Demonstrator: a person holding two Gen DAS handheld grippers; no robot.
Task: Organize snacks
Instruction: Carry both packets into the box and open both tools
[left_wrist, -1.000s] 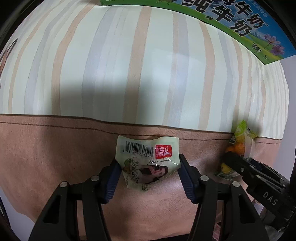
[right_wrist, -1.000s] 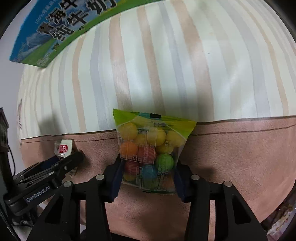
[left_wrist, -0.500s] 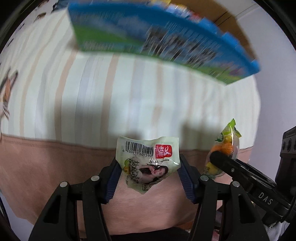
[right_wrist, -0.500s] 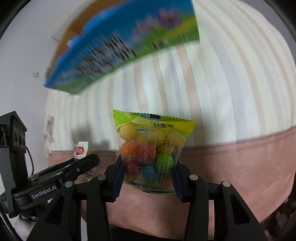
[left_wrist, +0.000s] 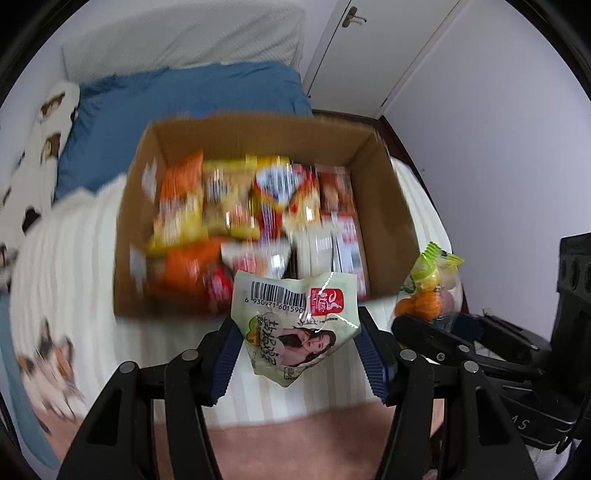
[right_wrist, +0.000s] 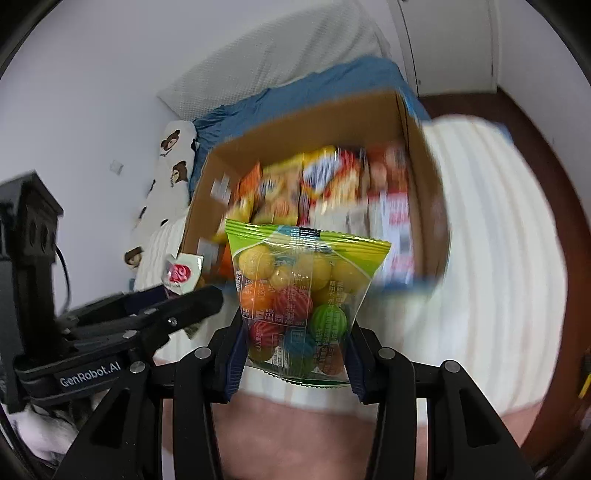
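My left gripper (left_wrist: 295, 350) is shut on a pale green snack packet (left_wrist: 295, 325) with a barcode and a red logo. My right gripper (right_wrist: 295, 354) is shut on a clear bag of coloured gum balls (right_wrist: 299, 295) with a green top. Both are held above the bed, in front of an open cardboard box (left_wrist: 388, 206) that holds several snack packs. The box also shows in the right wrist view (right_wrist: 421, 177). The right gripper with the gum ball bag (left_wrist: 428, 291) shows at the right of the left wrist view; the left gripper with its packet (right_wrist: 181, 273) shows at the left of the right wrist view.
The box stands on a cream striped bedspread (left_wrist: 74, 258) with a brown band (left_wrist: 295, 443) at the near edge. A blue pillow (left_wrist: 184, 96) and a white pillow (left_wrist: 177, 37) lie behind the box. A white door (left_wrist: 369, 48) and a wall stand at the back right.
Both grippers have risen and tilted up with their packets. The view has gone from the bedspread and the box's printed side to looking down into the open box.
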